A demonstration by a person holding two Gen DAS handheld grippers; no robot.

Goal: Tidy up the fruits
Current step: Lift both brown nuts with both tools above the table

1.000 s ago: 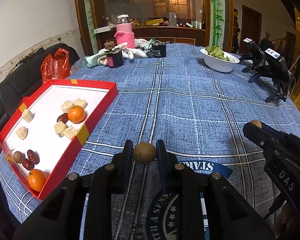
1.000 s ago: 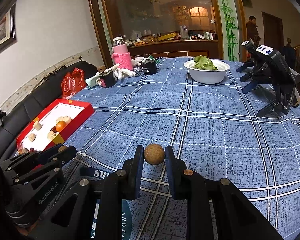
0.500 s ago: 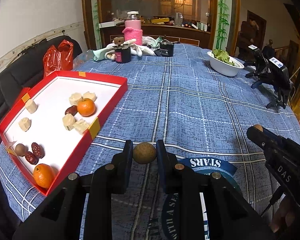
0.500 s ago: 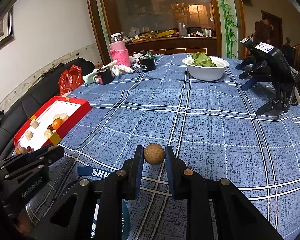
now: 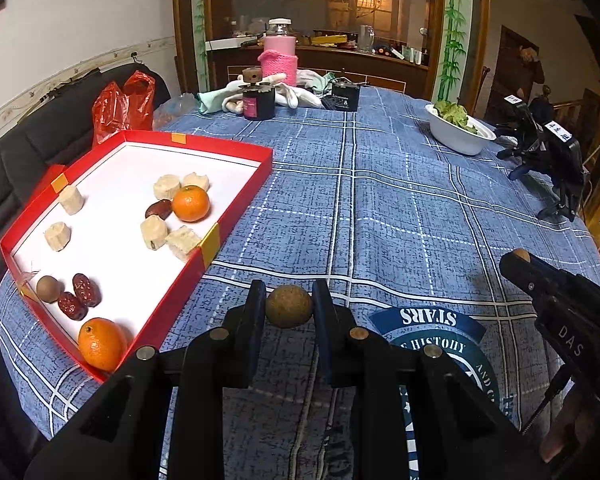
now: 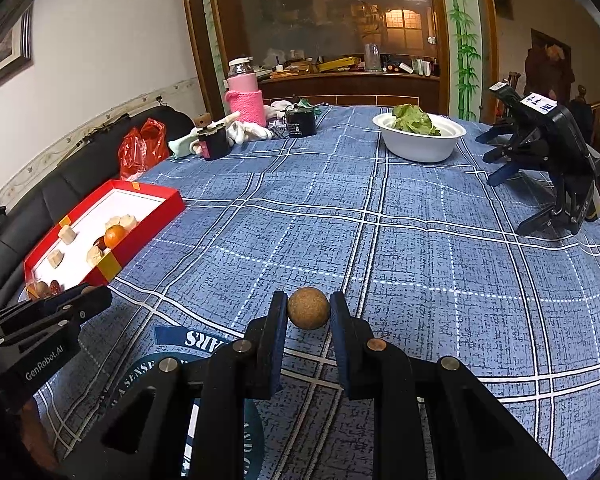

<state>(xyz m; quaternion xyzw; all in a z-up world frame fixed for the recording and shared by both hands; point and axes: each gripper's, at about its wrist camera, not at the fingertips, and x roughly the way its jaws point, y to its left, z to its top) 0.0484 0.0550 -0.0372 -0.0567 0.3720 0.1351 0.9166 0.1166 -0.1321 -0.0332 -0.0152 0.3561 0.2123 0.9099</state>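
Note:
My left gripper (image 5: 289, 306) is shut on a brown round fruit (image 5: 289, 305) and holds it above the blue cloth, right of the red tray (image 5: 236, 216). The tray holds two oranges (image 5: 191, 203), red dates (image 5: 85, 289), a brown fruit (image 5: 47, 289) and several pale chunks (image 5: 153, 232). My right gripper (image 6: 309, 307) is shut on another brown round fruit (image 6: 309, 307) over the table, and shows at the right edge of the left wrist view (image 5: 520, 258). The tray also shows in the right wrist view (image 6: 148, 232).
A white bowl of greens (image 6: 419, 138) stands at the far right. Spare black grippers (image 6: 548, 160) lie at the right edge. A pink-sleeved bottle (image 5: 278, 56), dark jars (image 5: 259, 98) and cloths crowd the far end. A red bag (image 5: 122, 102) sits on the sofa.
My left gripper has swung left and nearer the red tray, which now looks bigger and closer. The right gripper has shifted slightly. Both still hold their fruits.

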